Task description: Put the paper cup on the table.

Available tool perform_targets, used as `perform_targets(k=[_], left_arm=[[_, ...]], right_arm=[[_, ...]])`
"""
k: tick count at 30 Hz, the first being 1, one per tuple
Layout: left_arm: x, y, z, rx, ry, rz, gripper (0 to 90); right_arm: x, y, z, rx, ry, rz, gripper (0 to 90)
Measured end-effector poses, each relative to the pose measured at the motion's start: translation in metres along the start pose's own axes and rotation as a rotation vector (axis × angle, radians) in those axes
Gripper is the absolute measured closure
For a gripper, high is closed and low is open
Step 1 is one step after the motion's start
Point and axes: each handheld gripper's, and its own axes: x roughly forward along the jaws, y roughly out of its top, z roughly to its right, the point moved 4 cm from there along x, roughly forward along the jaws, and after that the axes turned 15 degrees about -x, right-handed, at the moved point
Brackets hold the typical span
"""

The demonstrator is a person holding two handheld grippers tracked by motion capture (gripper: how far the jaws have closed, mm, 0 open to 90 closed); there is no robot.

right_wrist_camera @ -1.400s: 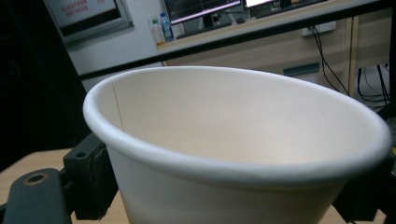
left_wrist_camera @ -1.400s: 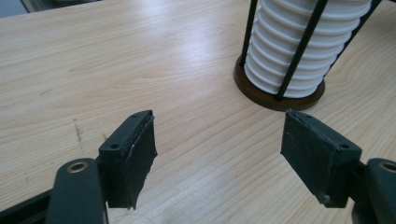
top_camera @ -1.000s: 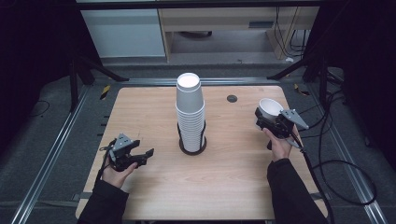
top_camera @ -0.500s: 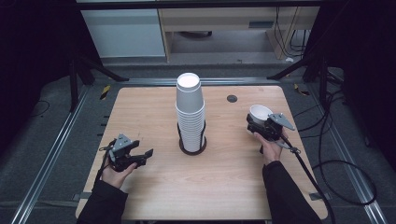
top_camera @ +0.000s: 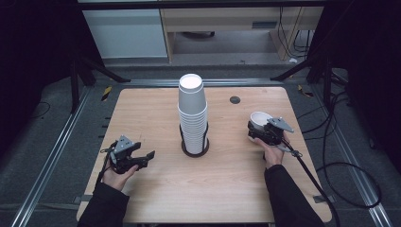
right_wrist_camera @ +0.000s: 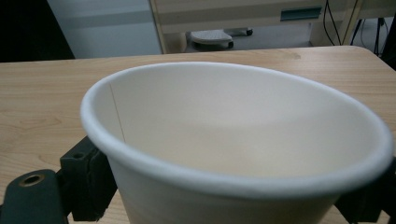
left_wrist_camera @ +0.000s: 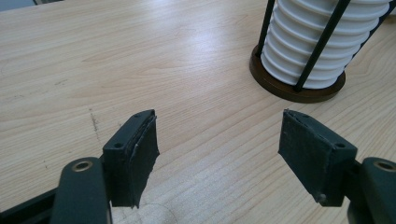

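1. The right tool (top_camera: pixel 258 134) is clamped on a white paper cup (top_camera: pixel 260 119), held upright low over the bench (top_camera: pixel 156 104) near its right edge.
2. The left tool (top_camera: pixel 146 160) rests with its jaws apart and nothing between them.
3. The cup stack (top_camera: pixel 193 113) stands in its holder at the bench's centre.

white paper cup (top_camera: pixel 259 119), apparently upright, table's right

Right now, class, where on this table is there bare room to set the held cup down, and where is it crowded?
Bare wood lies between the left gripper and the cup stack, and along the near edge of the table. It is crowded around the stack's holder and by the right gripper holding the paper cup.
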Motion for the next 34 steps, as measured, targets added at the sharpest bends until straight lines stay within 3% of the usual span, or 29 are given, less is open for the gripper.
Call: perform_targets(k=[11,18,23,29,34], left_arm=[[0.000,0.000,-0.001,-0.001,0.001,0.002,27.5],[0.000,0.000,-0.001,-0.002,0.003,0.001,27.6],[-0.001,0.000,-0.003,-0.006,0.005,-0.001,27.1],[-0.003,0.001,-0.007,-0.023,0.009,0.007,25.3],[-0.004,0.001,-0.013,-0.037,0.016,0.004,22.3]], right_arm=[[-0.010,-0.004,-0.001,-0.035,0.046,-0.032,10.3],[-0.015,-0.005,0.000,-0.053,0.079,-0.067,4.1],[-0.020,-0.006,-0.003,-0.097,0.108,-0.086,1.5],[-0.035,-0.005,-0.002,-0.116,0.121,-0.089,0.6],[-0.057,-0.009,0.001,-0.124,0.148,-0.109,0.6]])
